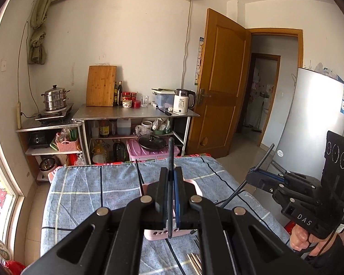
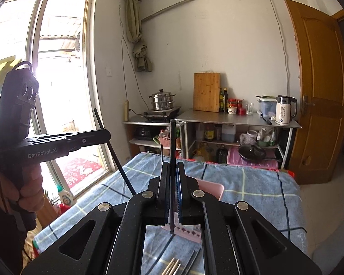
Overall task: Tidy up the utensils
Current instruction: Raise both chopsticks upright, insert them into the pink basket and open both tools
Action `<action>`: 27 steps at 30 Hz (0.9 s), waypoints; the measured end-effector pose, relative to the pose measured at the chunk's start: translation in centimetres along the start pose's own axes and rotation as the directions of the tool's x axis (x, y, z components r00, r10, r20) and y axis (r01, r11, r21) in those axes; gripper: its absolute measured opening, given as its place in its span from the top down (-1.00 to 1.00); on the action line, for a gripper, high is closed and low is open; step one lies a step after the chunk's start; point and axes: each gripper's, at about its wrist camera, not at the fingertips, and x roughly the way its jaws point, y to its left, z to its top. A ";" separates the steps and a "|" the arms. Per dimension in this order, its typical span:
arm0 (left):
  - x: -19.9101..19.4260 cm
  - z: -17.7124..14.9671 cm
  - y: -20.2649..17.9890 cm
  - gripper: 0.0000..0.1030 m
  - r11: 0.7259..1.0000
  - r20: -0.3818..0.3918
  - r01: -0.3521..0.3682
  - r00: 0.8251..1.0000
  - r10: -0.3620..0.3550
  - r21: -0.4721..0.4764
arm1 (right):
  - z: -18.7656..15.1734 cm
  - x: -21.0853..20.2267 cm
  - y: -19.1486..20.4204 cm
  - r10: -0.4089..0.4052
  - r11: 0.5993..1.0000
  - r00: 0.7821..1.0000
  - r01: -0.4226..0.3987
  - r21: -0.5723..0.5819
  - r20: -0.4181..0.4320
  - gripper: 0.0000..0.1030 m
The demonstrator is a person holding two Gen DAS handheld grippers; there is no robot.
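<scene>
Black chopsticks are the business here, one pinched in each hand-held tool. The left gripper is clamped on a single black chopstick, which stands nearly upright between the pads with its tip hanging just over the pink holder on the blue checked cloth. The right gripper is squeezed on a second black chopstick in the same upright way, above the same pink holder.

Holding each stick by its middle, vertical, looks deliberate to me: a point-down stick can drop straight into a slot, and the holder sits centred under both tools so neither hand has far to travel.

Each camera sees something the other misses. From the left wrist, the right tool shows off to the side, raised above the cloth's edge, with its stick slanting across its jaws. From the right wrist, the left tool appears against the bright window, its stick angled down toward the table. The right view also shows pale wooden chopsticks and darker ones lying loose on the blue checked cloth close below the tool. The left view catches only metallic-looking ends there. Another thin dark stick seems to stand at the holder already.
</scene>
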 end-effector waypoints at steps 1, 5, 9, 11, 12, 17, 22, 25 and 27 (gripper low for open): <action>0.2 0.3 0.2 0.90 1.000 0.008 0.001 1.000 -0.001 0.000 | 0.3 0.3 -0.1 0.001 1.000 1.000 -0.001 0.006 0.006 0.91; 1.6 1.2 0.8 0.90 1.000 0.029 -0.007 1.000 0.007 -0.001 | 1.5 1.7 -0.5 -0.006 1.000 1.000 0.005 0.022 0.030 0.91; 3.0 1.2 1.3 0.90 1.000 0.041 -0.013 0.999 0.013 -0.001 | 1.9 3.1 -0.8 -0.015 0.999 0.999 0.014 0.033 0.043 0.91; 3.7 1.0 1.5 0.90 1.000 0.039 -0.005 0.999 0.005 -0.011 | 1.8 3.9 -1.1 -0.018 0.999 0.999 0.016 0.041 0.037 0.91; 4.0 0.8 1.5 0.90 1.000 0.042 -0.011 0.999 0.011 -0.005 | 1.6 4.4 -1.2 -0.019 0.999 0.999 0.018 0.046 0.032 0.91; 5.3 0.1 2.2 0.90 1.000 0.054 -0.010 0.998 0.011 -0.012 | 0.5 6.4 -1.9 -0.035 0.998 0.999 0.034 0.058 0.004 0.91; 6.5 -0.7 3.1 0.90 0.999 0.023 -0.011 1.000 0.011 -0.037 | -0.7 7.4 -2.4 -0.039 0.997 0.999 0.041 0.066 -0.031 0.91; 7.1 -1.6 3.3 0.90 0.999 -0.008 -0.013 1.000 0.012 -0.041 | -1.5 7.8 -2.4 -0.032 0.997 0.998 0.036 0.065 -0.055 0.91; 7.7 -2.6 3.3 0.90 0.999 -0.040 -0.009 0.999 0.008 -0.044 | -2.0 8.1 -2.5 -0.027 0.997 0.997 0.032 0.067 -0.075 0.90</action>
